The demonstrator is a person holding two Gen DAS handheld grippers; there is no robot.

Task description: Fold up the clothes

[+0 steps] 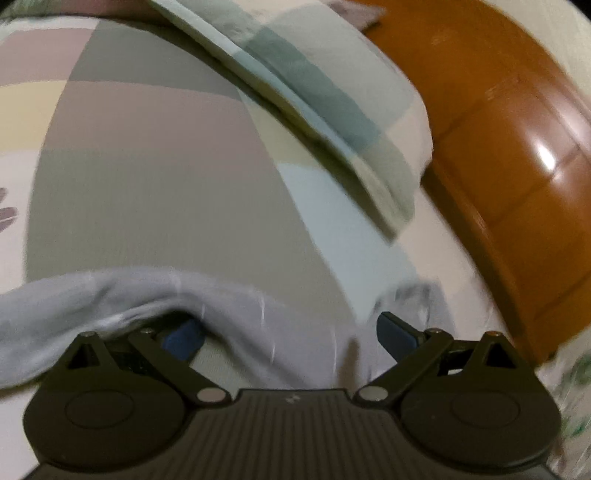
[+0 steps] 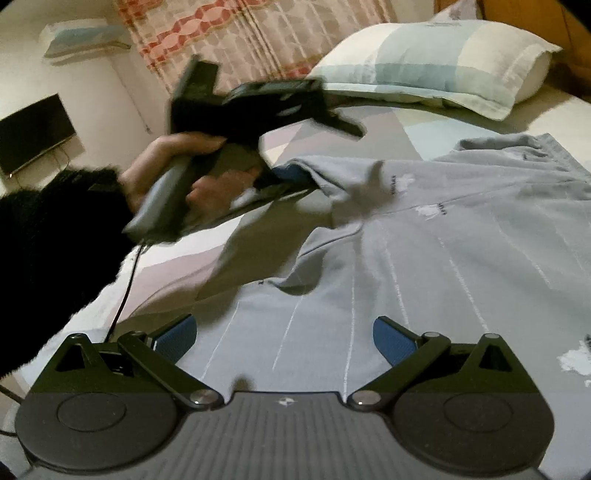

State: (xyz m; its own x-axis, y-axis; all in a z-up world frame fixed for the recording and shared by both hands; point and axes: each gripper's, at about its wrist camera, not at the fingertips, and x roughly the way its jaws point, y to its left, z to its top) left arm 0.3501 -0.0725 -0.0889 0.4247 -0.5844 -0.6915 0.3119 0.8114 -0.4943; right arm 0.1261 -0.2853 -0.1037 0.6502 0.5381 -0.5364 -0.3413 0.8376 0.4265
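Blue-padded fingers [image 2: 393,341] of the right gripper [image 2: 282,339] stand spread wide, nothing between them, hovering low over the near part of a grey shirt [image 2: 424,266]. That shirt, marked with thin pale lines and small white patches, lies spread over the bed [image 2: 192,258], whose sheet shows big blocks of mauve, grey-green, cream and pale blue. Further along, toward the left edge of the bed, a hand [image 2: 173,162] in a fuzzy black sleeve [image 2: 48,229] holds the left gripper [image 1: 290,332] by its handle, a cable trailing down from it. In the left wrist view its fingers are also wide apart; a fold of the grey shirt drapes over the left finger [image 1: 184,338], and the sleeve of the shirt looks lifted off the sheet there, though blur makes the contact hard to judge. Beyond the shirt, a pillow [image 2: 436,62] in a matching check rests at the head of the bed, beside an orange wooden headboard [image 1: 498,129]. Farthest off hang a patterned curtain [image 2: 236,33], a wall air conditioner [image 2: 81,38] and a dark television [image 2: 35,133].
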